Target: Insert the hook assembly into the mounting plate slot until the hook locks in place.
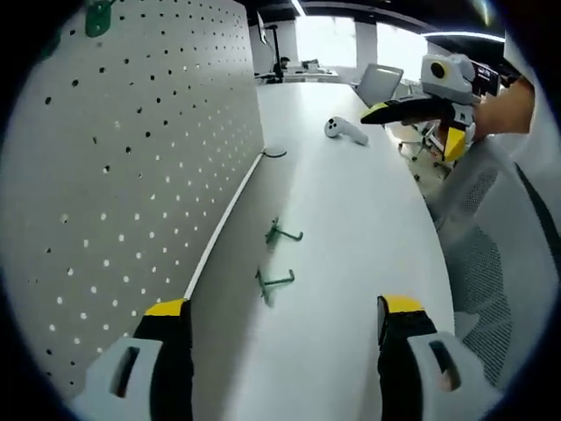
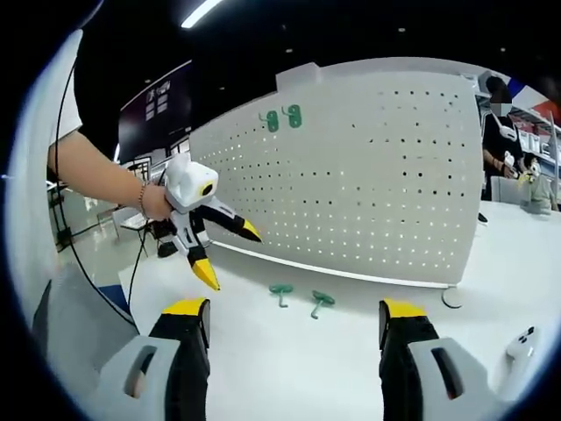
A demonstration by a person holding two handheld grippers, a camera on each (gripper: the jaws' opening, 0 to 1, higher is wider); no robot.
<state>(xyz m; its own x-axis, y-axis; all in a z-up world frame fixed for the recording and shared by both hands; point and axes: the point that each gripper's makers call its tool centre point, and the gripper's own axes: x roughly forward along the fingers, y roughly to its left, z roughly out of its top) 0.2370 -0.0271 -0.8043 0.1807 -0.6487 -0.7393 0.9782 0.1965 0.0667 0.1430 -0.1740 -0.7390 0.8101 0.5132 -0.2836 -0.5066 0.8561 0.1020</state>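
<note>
On the white table (image 2: 289, 351), just in front of the upright pegboard (image 2: 368, 175), our two green hooks (image 1: 282, 233) (image 1: 273, 282) lie loose and unheld. We have both the left hand-held gripper (image 1: 285, 326) and the right hand-held gripper (image 2: 294, 324) spread wide and empty. We judge that the thin hooks could skid or twist under a poor pinch, missing the pegboard's small holes.

Two green hooks (image 1: 282, 233) lie beside upright pegboard (image 1: 131, 175).
</note>
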